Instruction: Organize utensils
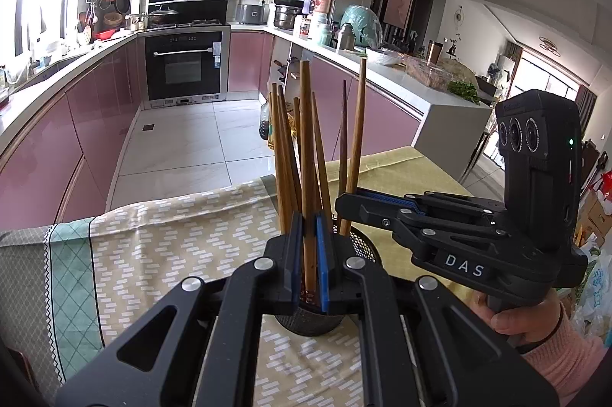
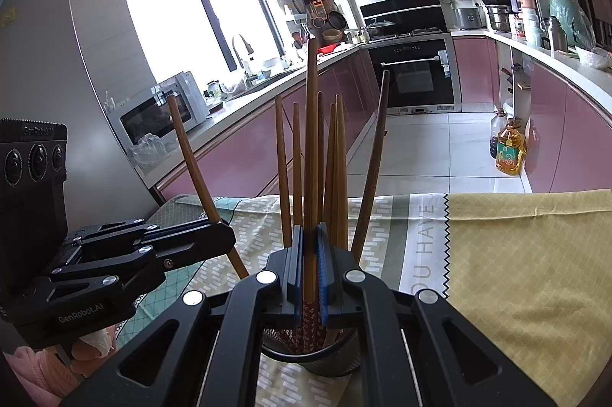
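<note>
1. The left gripper (image 1: 309, 254), low centre of its own view, has its jaws closed on one upright wooden chopstick (image 1: 307, 154), whose lower end reaches down into the mesh holder.
2. The right gripper (image 2: 310, 261), low centre of its own view, is likewise clamped on a single chopstick (image 2: 311, 139); that one's patterned lower end sits inside the holder.
3. The black mesh utensil holder (image 1: 310, 324) stands on the patterned tablecloth (image 1: 160, 242) at bottom centre, directly below both grippers.
4. The other chopsticks (image 2: 336, 158) stand in the holder, fanned out and leaning on its rim.
5. Progress, as judged: late stage. No loose utensils show on the cloth. What appears left is releasing the two gripped sticks so they settle with the rest.
6. The far side of the holder is hidden by the gripper bodies.
</note>
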The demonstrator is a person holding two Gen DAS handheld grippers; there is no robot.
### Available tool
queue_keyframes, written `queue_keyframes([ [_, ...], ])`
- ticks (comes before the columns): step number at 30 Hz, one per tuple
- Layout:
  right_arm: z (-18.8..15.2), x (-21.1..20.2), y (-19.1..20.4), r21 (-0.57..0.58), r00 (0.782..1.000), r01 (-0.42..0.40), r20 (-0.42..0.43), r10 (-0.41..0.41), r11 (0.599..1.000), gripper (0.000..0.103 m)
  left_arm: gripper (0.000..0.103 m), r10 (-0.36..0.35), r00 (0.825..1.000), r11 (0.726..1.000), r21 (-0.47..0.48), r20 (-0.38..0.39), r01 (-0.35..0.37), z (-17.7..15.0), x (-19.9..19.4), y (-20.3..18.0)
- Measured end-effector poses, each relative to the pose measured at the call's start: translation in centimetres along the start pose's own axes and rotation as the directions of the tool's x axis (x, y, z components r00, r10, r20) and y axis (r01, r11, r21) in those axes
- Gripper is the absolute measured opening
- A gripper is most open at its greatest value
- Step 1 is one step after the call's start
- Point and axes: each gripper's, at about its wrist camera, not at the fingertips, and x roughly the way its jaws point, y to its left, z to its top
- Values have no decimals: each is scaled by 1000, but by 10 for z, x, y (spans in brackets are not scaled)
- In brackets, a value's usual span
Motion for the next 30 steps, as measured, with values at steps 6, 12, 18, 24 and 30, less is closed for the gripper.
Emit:
queue_keyframes([
  [6,-1,1,-1,-1,1000,0,-2,0,1000,6,8,3,1000,1000,4,-4,-3,2,3,0],
  [12,-3,5,-2,0,1000,2,-10,-2,1000,6,8,-7,1000,1000,-6,-19,7,6,11,6],
  [18,-3,11,-2,1,1000,3,-23,-3,1000,6,8,-14,999,1000,-14,-41,13,9,23,10],
  [24,-3,14,-2,0,1000,6,-29,-6,1000,7,8,-14,998,1000,-8,-54,14,10,31,11],
  [30,-2,15,-1,0,1000,5,-31,-5,1000,7,8,-6,998,1000,-11,-70,5,8,39,14],
])
